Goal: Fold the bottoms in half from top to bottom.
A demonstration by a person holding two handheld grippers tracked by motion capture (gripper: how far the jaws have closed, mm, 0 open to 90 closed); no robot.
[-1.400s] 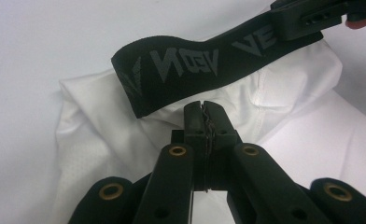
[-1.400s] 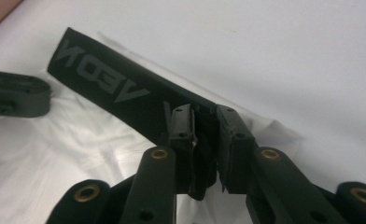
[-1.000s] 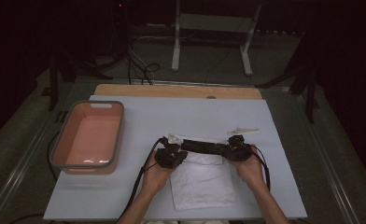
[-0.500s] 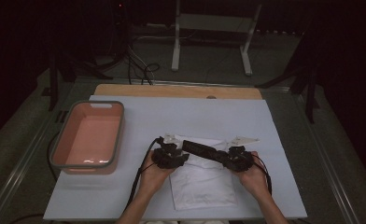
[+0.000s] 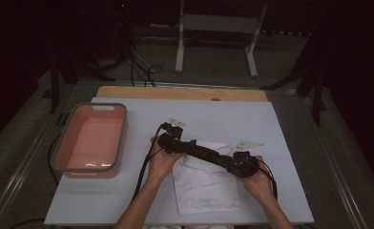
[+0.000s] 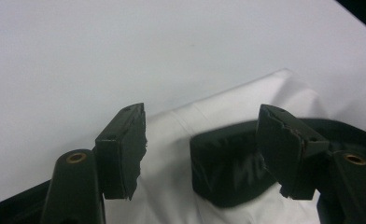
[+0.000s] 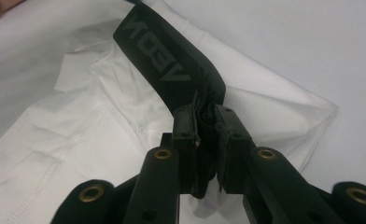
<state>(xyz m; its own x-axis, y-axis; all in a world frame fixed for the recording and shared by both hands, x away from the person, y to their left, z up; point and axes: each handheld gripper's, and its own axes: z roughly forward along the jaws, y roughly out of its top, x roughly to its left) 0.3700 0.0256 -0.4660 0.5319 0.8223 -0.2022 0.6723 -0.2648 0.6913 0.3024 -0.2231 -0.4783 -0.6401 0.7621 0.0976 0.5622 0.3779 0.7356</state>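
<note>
While stretched over the cloth: black waistband (image 5: 209, 154) of the white garment (image 5: 204, 183), mid-tabletop (image 5: 290, 124), well apart from the pink tub (image 5: 90, 139).
Left tongs (image 6: 202, 149): apart, just been opening, waistband end loose between the pads, untouched.
Right tongs (image 7: 207, 140): clamped together on the waistband's far end.
Step judged: left end released, fold being laid down.
Risk: band springing back or bunching once slack, since one end alone stays pinned.
Risk: right pull dragging the garment askew, spoiling the fold.
Risk: open left pad snagging cloth when drawn away.
</note>
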